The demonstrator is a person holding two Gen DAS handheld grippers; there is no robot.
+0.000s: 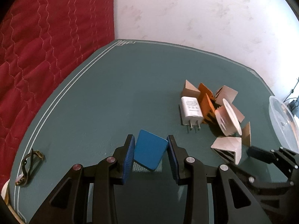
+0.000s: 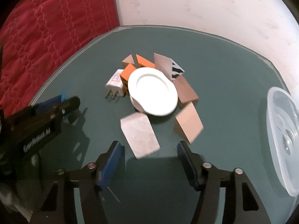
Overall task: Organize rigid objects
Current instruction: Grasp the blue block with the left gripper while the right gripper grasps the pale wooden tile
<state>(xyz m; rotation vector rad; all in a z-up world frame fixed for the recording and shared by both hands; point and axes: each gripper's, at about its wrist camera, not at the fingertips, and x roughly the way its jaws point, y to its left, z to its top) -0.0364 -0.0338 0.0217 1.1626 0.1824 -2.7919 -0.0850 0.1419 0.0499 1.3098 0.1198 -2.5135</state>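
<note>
The left gripper (image 1: 150, 145) is pinching a tilted blue block (image 1: 150, 151) by its corners, risking a slip, while the right gripper (image 2: 149, 150) is hovering open before a pale block (image 2: 140, 135).

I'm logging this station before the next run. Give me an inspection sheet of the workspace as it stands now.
Surface: green table with pale border lines.
Job's things: blue block; white plate leaning on a cluster of wooden blocks, orange pieces and a white charger plug.
Clutter: metal clip near the table's edge; clear plastic container.
Grippers: left gripper shut on blue block; right gripper open, empty.
Cables: dark cable by the wall.
Surroundings: red quilt, white wall.
</note>
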